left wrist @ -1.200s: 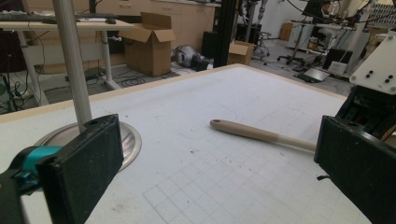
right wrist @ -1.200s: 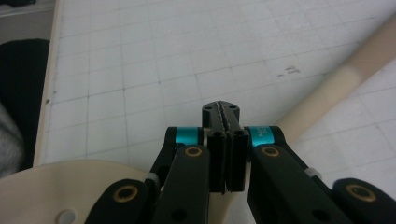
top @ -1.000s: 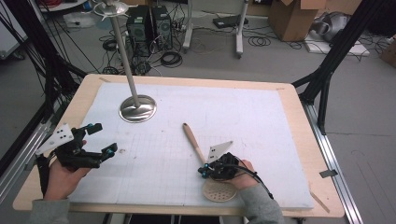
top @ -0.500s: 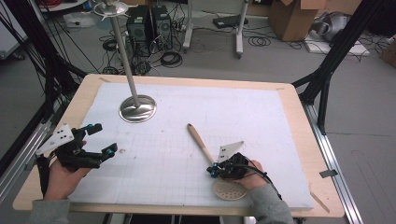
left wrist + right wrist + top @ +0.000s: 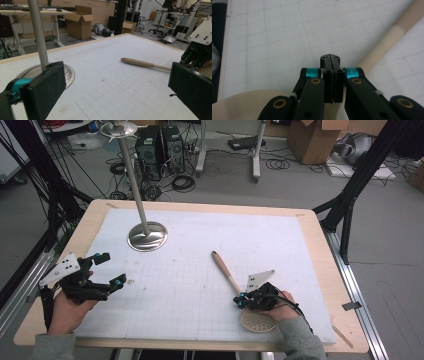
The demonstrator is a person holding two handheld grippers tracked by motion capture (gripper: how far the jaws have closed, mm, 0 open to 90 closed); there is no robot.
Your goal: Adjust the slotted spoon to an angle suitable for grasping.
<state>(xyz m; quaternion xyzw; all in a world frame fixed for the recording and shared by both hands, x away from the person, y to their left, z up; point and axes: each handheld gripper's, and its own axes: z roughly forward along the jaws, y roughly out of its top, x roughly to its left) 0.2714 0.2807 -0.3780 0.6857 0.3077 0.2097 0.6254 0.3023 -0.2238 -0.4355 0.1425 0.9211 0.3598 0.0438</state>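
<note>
the right gripper point(image 5: 241, 301) is covering the middle of the skimmer point(image 5: 225, 272); behind its jaws the picture's edge is cutting off the perforated head, and the handle beside them is blurring.

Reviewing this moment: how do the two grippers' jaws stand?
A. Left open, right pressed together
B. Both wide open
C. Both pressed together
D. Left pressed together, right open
A: the left gripper has its two black jaws far apart with bare mat between them, while the right gripper has its jaws pressed together above the wooden skimmer lying on the mat.
</note>
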